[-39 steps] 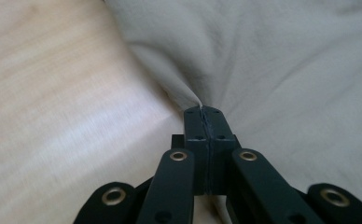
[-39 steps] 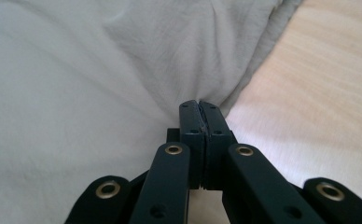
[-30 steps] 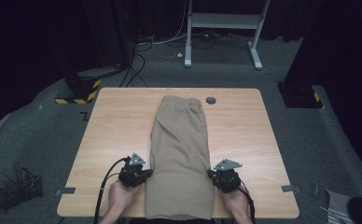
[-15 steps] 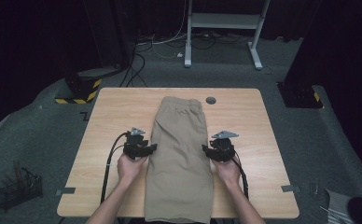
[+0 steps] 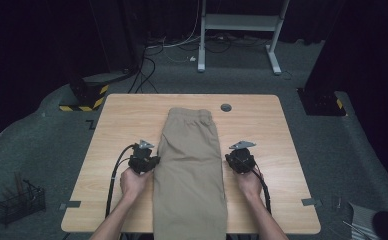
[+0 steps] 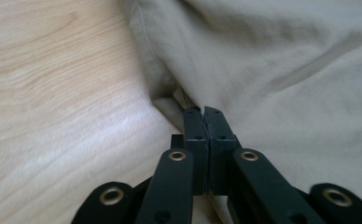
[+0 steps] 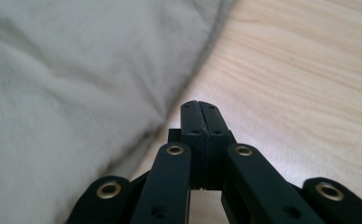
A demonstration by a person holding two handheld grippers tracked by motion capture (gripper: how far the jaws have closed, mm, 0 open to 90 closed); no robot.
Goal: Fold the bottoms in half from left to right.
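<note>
I've got both grippers, left (image 6: 202, 112) and right (image 7: 198, 106), just clamped together beside the khaki pants (image 5: 191, 165), at their 9 and 3 o'clock edges.

I see khaki trousers (image 5: 191, 170) lying lengthwise down the middle of the counter (image 5: 117, 120), waistband at the far end, legs running off the near edge. My left gripper (image 5: 143, 159) sits at the trousers' left edge, about halfway along, and its jaws have just been closing. My right gripper (image 5: 241, 159) sits at the trousers' right edge, level with the left one, its jaws also just closing. A small dark disc (image 5: 226, 107) lies just right of the waistband. On the floor, well left of the trousers, stands a wire basket (image 5: 19, 204).
</note>
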